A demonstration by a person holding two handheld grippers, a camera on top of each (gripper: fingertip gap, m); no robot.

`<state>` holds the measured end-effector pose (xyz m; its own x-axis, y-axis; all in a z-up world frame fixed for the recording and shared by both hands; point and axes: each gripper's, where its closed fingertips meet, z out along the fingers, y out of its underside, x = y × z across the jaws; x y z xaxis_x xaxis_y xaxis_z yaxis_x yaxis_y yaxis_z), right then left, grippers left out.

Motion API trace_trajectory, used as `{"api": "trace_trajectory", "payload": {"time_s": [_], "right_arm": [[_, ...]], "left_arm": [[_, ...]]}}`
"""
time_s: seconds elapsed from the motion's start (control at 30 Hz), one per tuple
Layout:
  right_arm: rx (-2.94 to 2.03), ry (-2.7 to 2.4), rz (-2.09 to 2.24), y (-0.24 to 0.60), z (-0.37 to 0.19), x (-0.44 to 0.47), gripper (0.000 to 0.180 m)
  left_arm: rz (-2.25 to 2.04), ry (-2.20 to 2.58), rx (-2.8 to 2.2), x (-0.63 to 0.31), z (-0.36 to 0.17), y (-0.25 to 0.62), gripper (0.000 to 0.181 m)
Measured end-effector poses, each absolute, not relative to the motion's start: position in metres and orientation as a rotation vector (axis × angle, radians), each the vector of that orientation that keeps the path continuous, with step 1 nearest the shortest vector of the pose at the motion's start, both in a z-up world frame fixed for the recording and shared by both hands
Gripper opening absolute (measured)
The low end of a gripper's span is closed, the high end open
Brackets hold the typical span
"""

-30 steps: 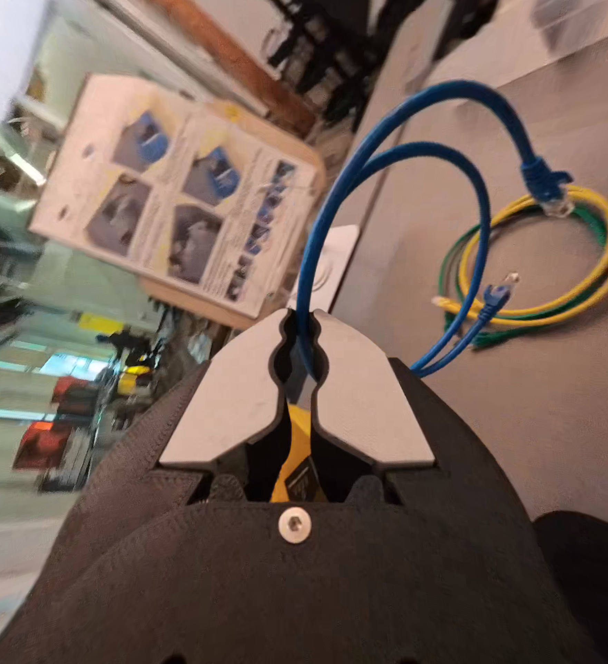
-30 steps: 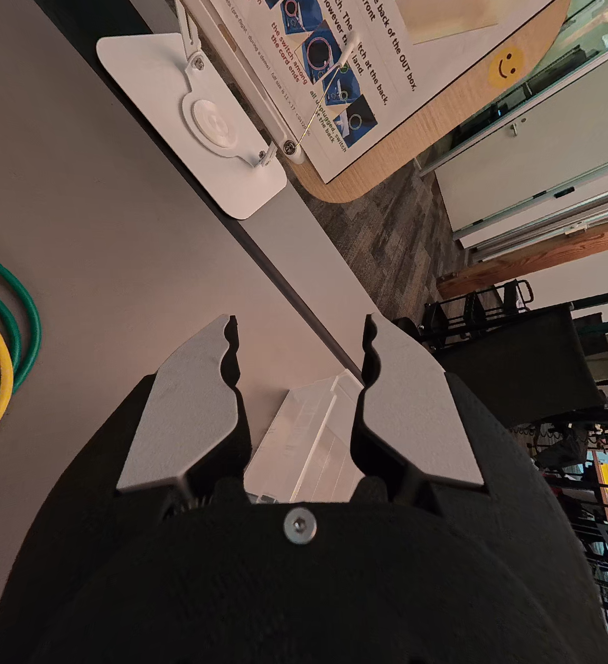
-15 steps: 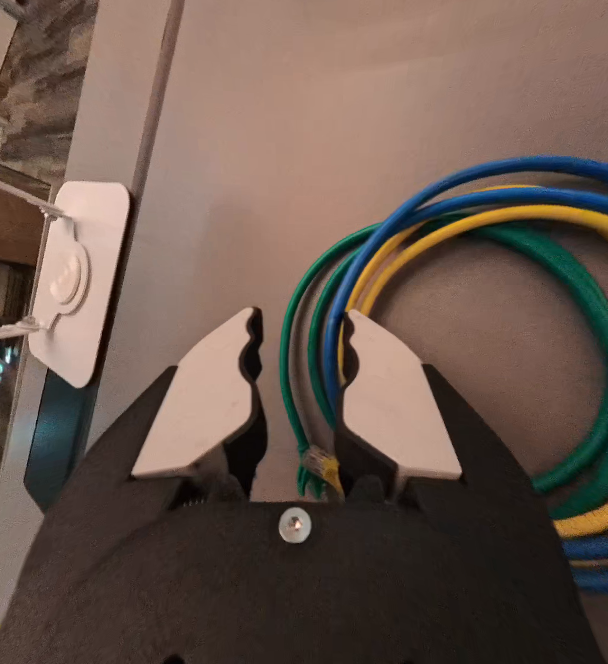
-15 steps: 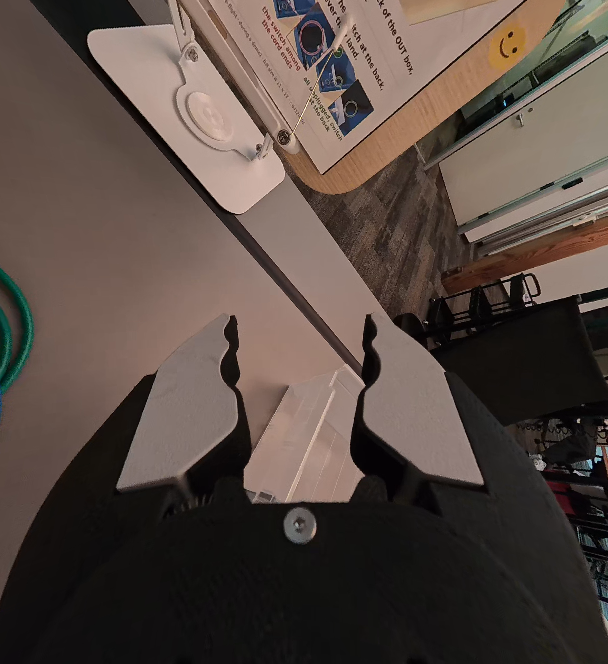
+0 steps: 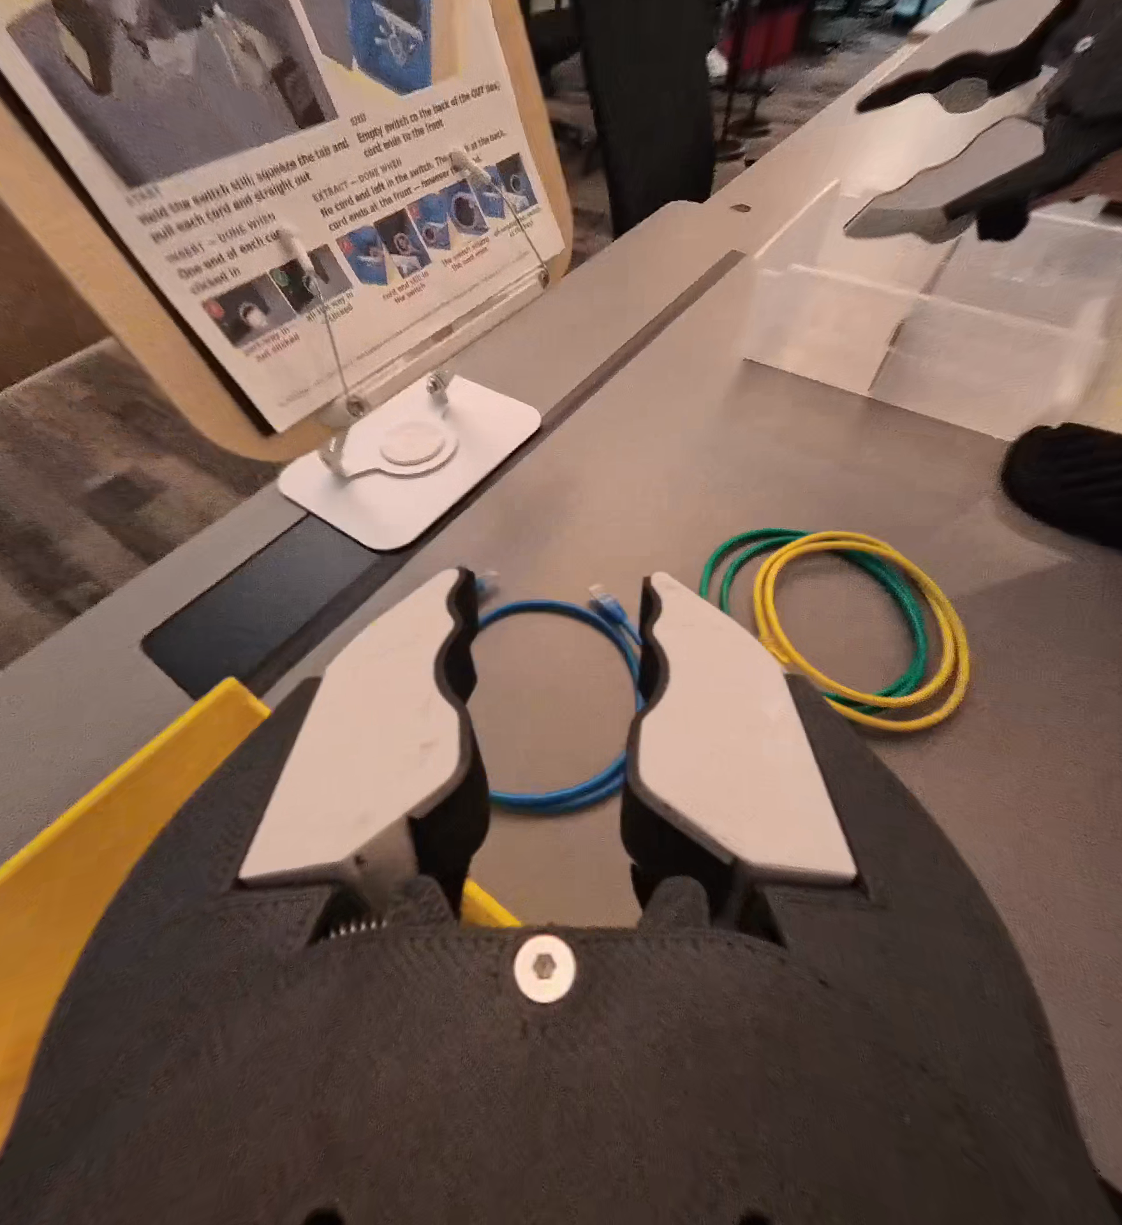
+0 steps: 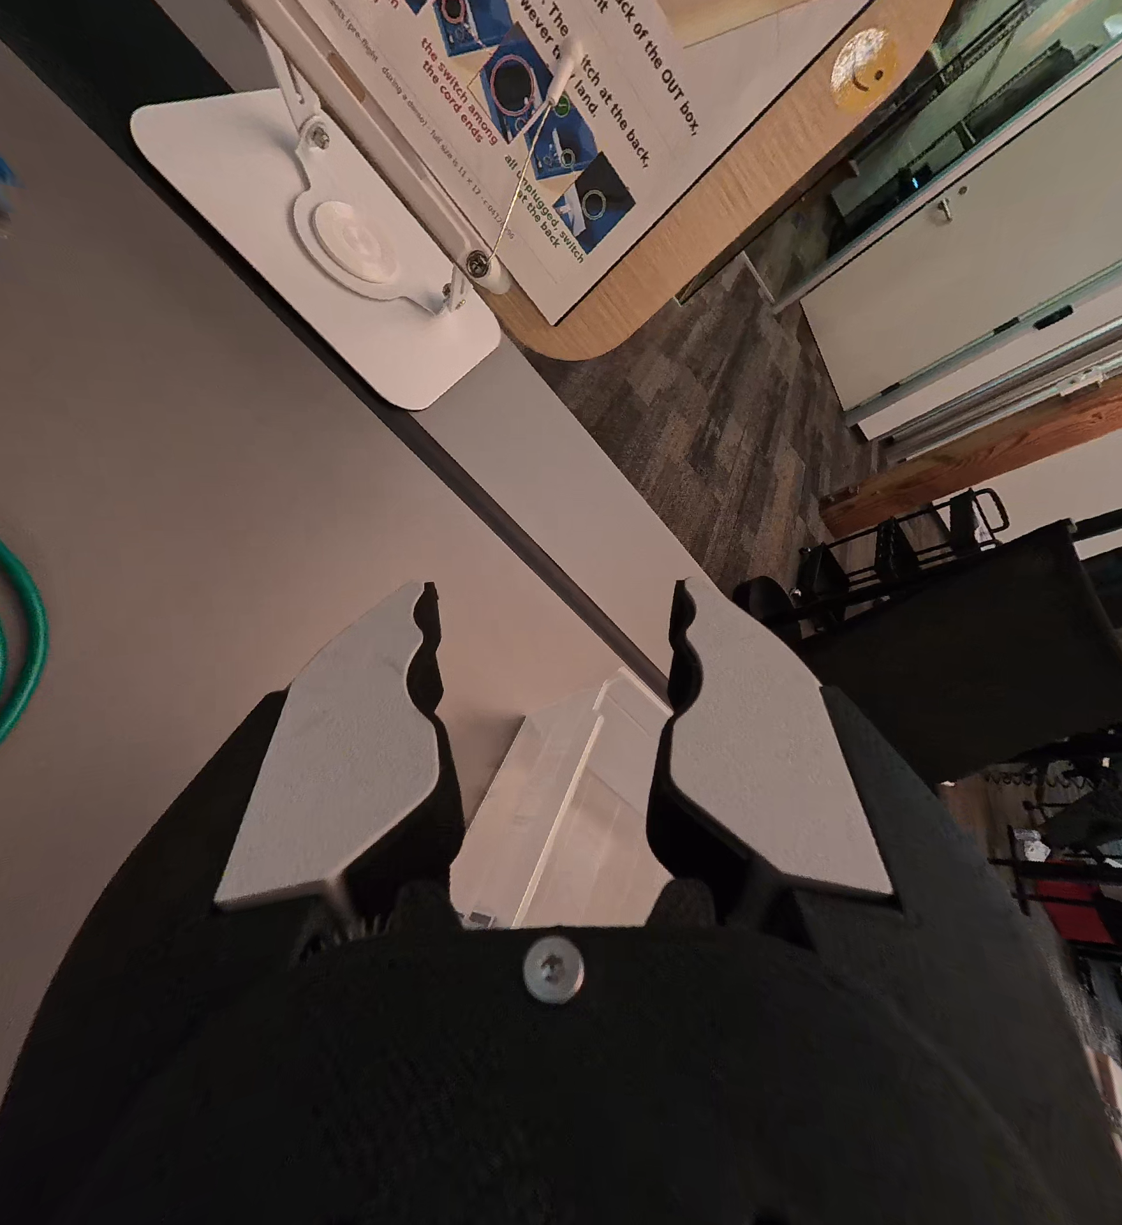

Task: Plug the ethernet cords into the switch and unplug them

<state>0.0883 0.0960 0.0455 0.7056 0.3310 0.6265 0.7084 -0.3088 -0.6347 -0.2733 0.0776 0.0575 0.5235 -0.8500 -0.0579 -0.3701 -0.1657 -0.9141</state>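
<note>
The left tool hung above the grey tabletop with its jaws spread and empty, framing the coiled blue cord lying flat below. Just beside it lay the green cord and yellow cord, coiled together. The right tool was also spread and empty over a clear plastic box, near a white sign stand; no switch showed.

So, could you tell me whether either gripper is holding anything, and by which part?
Nothing is held: the left gripper and right gripper are open; the blue cord lies loose.
</note>
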Motion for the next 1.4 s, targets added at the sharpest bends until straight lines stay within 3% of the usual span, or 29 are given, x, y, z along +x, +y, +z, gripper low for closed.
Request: {"api": "trace_trajectory", "payload": {"time_s": [0.07, 0.2, 0.4, 0.47, 0.6, 0.77, 0.8, 0.9, 1.17, 1.4], "right_arm": [[-1.916, -0.807, -0.477, 0.097, 0.044, 0.089, 0.068], [-1.917, -0.811, -0.474, 0.096, 0.044, 0.087, 0.068], [-1.924, -0.822, -0.466, 0.094, 0.042, 0.089, 0.068], [-1.920, -0.816, -0.459, 0.093, 0.044, 0.091, 0.068], [-1.898, -0.804, -0.433, 0.088, 0.053, 0.093, 0.068], [-1.889, -0.791, -0.399, 0.085, 0.058, 0.097, 0.067], [-1.889, -0.794, -0.394, 0.084, 0.058, 0.097, 0.067], [-1.882, -0.801, -0.394, 0.083, 0.059, 0.096, 0.067], [-1.857, -0.779, -0.365, 0.080, 0.068, 0.099, 0.067], [-1.848, -0.779, -0.359, 0.077, 0.071, 0.099, 0.067]], "left_arm": [[-0.609, 0.992, -1.806, -0.285, 0.044, 0.082, 0.041], [-0.350, 1.149, -1.946, -0.271, -0.004, 0.086, 0.054], [0.010, 1.626, -2.057, -0.207, -0.107, 0.062, 0.038], [0.137, 1.630, -2.081, -0.206, -0.126, 0.074, 0.036], [-0.027, 1.459, -2.334, -0.203, -0.149, 0.083, 0.032], [-0.250, 1.330, -2.483, -0.199, -0.155, 0.078, 0.019], [-0.266, 1.348, -2.490, -0.200, -0.155, 0.077, 0.010], [-0.181, 1.393, -2.478, -0.210, -0.150, 0.081, 0.007], [-0.706, 1.410, -2.234, -0.118, -0.055, 0.006, 0.006], [-0.528, 1.760, -2.130, -0.090, -0.110, -0.072, 0.007]]}}
